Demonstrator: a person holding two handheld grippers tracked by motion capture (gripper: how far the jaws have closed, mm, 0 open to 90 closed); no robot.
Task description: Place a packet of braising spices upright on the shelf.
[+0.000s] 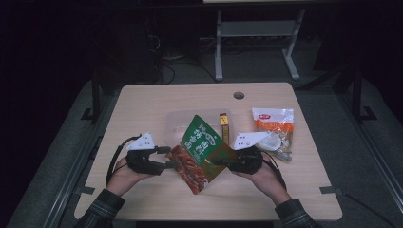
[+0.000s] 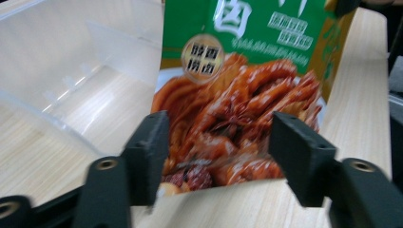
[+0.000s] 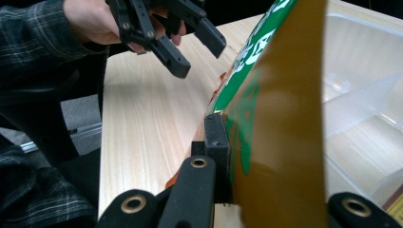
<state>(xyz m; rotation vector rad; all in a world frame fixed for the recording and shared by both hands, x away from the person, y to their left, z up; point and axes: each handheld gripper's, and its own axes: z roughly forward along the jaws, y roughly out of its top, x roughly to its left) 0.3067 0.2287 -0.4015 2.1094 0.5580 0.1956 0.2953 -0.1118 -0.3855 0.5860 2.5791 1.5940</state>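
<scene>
Your right tongs [image 1: 219, 162] are clamped on the edge of the green and gold foil pouch printed with glazed brown meat [image 1: 202, 151]; in the right gripper view one black jaw lies flat against the pouch's green face and the gold side hides the other. Your left tongs [image 1: 169, 157] stand with their jaws apart. In the left gripper view the pouch's lower edge hangs just beyond the two pads [image 2: 153, 142] with bare wood under it, and neither pad presses on it. In the right gripper view the same tongs hang spread just off the pouch's far edge.

The pouch is held tilted above the pale wooden counter [image 1: 142, 104], between your two hands, its meat-printed end pointing toward you and its green end leaning over the clear plastic tub [image 1: 177, 124] that stands just behind it. The tub's see-through walls show beside the pouch in both gripper views.

To the right of the tub a small brown and yellow stick-shaped packet [image 1: 223, 124] lies on the counter. Further right lies a clear bag with an orange and white label [image 1: 274, 127], near your right hand [image 1: 266, 175]. Your left hand [image 1: 124, 175] rests low over the near left part of the counter.
</scene>
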